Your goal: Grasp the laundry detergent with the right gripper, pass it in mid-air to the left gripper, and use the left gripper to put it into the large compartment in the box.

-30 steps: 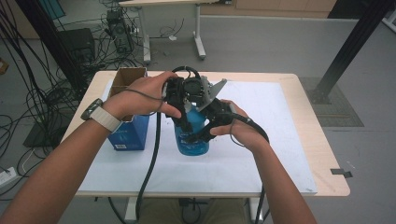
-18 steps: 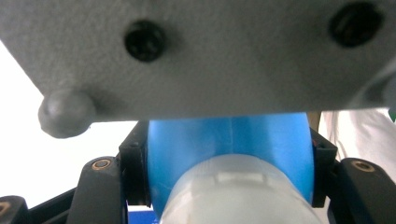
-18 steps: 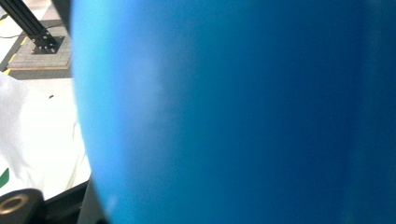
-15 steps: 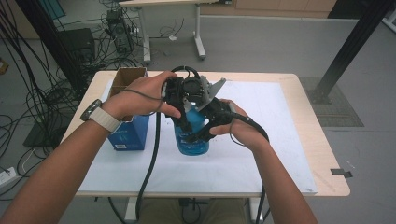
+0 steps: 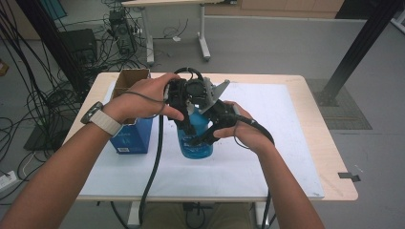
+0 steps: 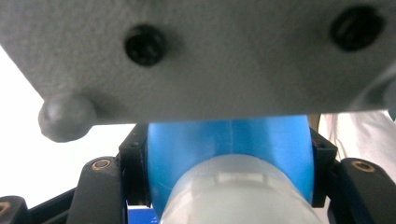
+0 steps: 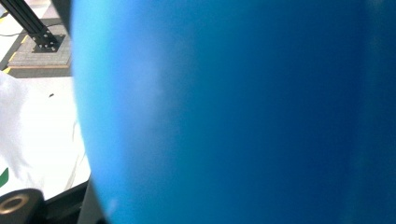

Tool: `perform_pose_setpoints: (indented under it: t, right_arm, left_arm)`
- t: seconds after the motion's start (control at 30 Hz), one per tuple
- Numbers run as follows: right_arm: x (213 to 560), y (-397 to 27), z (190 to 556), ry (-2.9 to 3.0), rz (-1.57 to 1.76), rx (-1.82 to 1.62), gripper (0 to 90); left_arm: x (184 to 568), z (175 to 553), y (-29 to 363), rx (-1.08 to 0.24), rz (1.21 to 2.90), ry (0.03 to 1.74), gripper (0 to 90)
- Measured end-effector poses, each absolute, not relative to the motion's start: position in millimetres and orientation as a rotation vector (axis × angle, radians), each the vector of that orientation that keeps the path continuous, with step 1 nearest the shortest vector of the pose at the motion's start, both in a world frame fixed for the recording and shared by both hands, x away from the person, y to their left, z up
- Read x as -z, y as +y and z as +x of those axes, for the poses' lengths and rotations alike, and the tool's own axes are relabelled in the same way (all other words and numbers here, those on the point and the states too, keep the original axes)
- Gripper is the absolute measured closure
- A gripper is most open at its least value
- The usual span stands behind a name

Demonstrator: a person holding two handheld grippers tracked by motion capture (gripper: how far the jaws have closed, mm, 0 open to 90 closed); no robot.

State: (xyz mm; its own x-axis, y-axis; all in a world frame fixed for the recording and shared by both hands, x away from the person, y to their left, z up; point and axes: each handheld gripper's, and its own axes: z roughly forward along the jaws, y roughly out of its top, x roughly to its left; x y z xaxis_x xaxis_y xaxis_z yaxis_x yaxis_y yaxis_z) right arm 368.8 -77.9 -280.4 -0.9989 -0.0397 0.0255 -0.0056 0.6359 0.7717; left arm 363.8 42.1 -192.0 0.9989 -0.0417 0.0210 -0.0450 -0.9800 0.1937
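While both forearms reach in from the bottom of the high view, a blue translucent bottle is seen standing upright on a white sheet that covers most of a light wooden table, near the table's middle. The left gripper is held over the top of the bottle by the left hand, on whose wrist a watch with a pale strap is worn. In the left gripper view, the bottle's blue upper part is seen clamped between the two black jaws, one pressed against each side, with a whitish ribbed collar just below it; the jaws are spread only as wide as that part of the bottle. A grey plate with two dark screw holes is seen across the top of that view. The right gripper is held by the right hand against the bottle's right side, low on its body. In the right gripper view, the blue wall of the bottle is seen pressed very close to the lens; whether those jaws are clenched on it cannot be told. A blue box is seen standing just left of the bottle, with an open cardboard box behind it.
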Motion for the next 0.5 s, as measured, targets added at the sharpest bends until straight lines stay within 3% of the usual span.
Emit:
perform_pose_setpoints:
  t: [0.5]
  right_arm:
    - [281.6, -78.0, 369.6, -2.790, 0.024, 1.327, 43.4]
  left_arm:
    - [191.9, 366.2, 42.3, -0.019, 2.954, -0.074, 37.8]
